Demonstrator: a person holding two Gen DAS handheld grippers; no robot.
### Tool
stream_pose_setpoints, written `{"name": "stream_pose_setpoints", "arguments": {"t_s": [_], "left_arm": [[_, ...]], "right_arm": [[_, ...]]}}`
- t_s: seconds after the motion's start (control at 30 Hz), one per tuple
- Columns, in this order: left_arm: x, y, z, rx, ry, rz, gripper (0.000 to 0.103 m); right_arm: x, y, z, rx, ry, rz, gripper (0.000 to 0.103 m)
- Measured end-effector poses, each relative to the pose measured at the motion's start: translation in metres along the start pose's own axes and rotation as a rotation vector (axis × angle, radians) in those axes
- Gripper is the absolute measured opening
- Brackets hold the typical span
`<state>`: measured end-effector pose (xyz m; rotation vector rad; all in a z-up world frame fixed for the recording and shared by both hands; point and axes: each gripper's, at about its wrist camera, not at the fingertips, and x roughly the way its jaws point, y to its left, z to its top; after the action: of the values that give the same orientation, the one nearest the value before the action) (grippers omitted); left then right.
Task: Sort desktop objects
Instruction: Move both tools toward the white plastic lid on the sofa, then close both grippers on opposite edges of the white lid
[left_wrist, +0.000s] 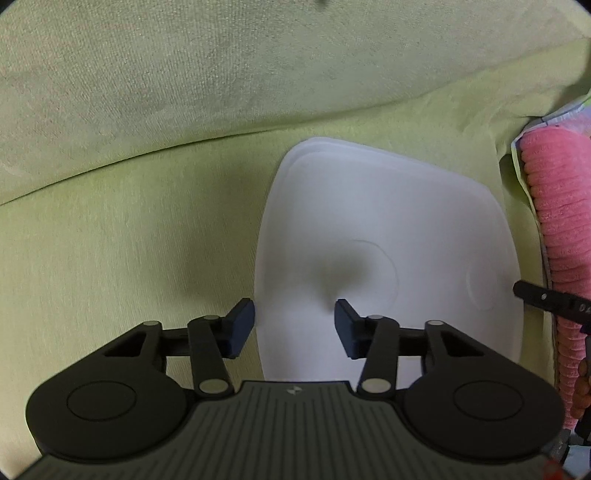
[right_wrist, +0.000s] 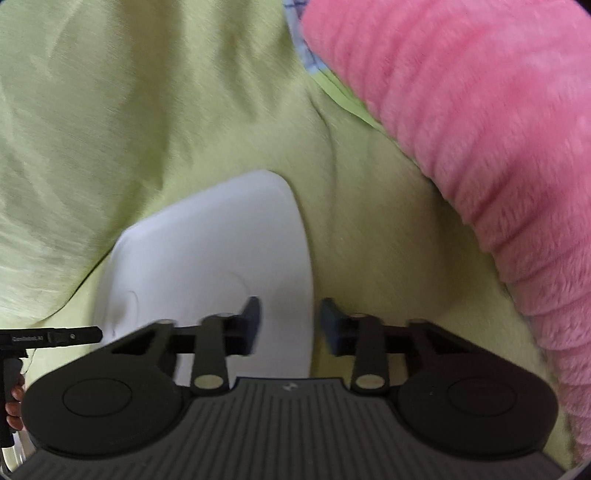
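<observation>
Lid (left_wrist: 388, 236), white plastic, rounded-square, lies flat on the green cloth (left_wrist: 129, 258), under and just ahead of both grippers; left gripper (left_wrist: 294, 328) has its fingers apart, empty, straddling the lid's left edge; right gripper (right_wrist: 290, 326) also has its 2 fingers apart, empty, straddling the lid's right edge; right view is motion-blurred, so contact is hard to tell. Judged light, thin, slightly flexible and slick; lying flush on soft fabric, so best taken at a rim edge, 1 finger pressing into the cloth to get under; the raised rim gives some bite. Beyond on the right, pink plush fabric (right_wrist: 480, 129), soft, well clear of the lid.
</observation>
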<state>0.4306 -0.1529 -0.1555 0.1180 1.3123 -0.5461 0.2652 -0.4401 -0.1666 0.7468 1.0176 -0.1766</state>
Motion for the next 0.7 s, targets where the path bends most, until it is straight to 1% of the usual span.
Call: {"name": "stream_pose_setpoints", "arguments": {"t_s": [0.1, 0.2, 0.3, 0.37, 0.47, 0.57, 0.7], "left_arm": [[0.006, 0.004, 0.002, -0.020, 0.012, -0.007, 0.051], [0.009, 0.005, 0.003, -0.028, 0.017, -0.008, 0.049], [0.009, 0.004, 0.004, -0.028, 0.020, -0.014, 0.049], [0.007, 0.000, 0.004, -0.009, 0.023, 0.003, 0.049], [0.003, -0.005, 0.001, 0.030, 0.021, 0.030, 0.048], [-0.008, -0.006, -0.002, 0.039, 0.000, 0.010, 0.048], [-0.027, -0.011, -0.007, 0.060, -0.044, 0.009, 0.048]], "right_arm": [[0.000, -0.002, -0.006, -0.002, -0.022, -0.022, 0.017], [0.000, -0.001, -0.009, -0.013, -0.036, -0.038, 0.014], [0.000, 0.006, -0.009, -0.032, -0.034, -0.059, 0.012], [-0.001, 0.012, -0.010, -0.064, -0.030, -0.075, 0.012], [-0.003, 0.014, -0.012, -0.086, -0.023, -0.075, 0.012], [-0.012, 0.014, -0.014, -0.083, -0.040, -0.074, 0.012], [-0.029, 0.022, -0.014, -0.106, -0.072, -0.075, 0.012]]}}
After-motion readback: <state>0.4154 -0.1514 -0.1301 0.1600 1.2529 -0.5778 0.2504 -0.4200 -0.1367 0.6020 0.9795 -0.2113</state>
